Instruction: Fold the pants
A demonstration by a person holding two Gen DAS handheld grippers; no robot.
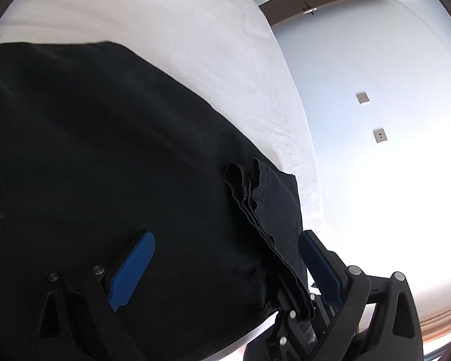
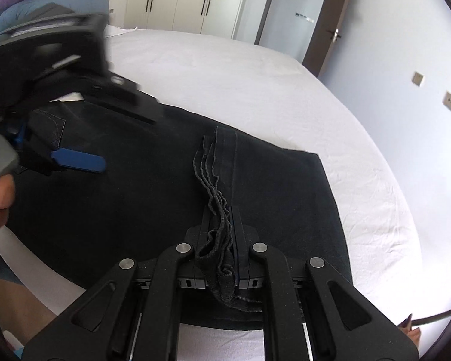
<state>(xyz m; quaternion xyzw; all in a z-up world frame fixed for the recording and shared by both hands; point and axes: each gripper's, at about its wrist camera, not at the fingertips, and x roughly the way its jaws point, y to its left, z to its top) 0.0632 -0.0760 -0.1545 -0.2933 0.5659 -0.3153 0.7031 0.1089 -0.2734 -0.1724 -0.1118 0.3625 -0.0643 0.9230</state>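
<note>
1. Black pants [image 2: 129, 198] lie spread on the white bed [image 2: 255, 84].
2. Right tool [image 2: 222, 231]: jaws narrow, clamped on bunched pant hems.
3. Left tool [image 1: 225, 258]: jaws wide, nothing pinched; hem stack lies between its blue pads [image 1: 133, 267].

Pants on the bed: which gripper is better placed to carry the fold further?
Probably the right gripper: it is shut on the bunched hems of the pants. The left gripper is open, gripping nothing above the cloth.

Black gripper [image 2: 221, 231], blue pads [image 1: 132, 266], silver screws.
</note>
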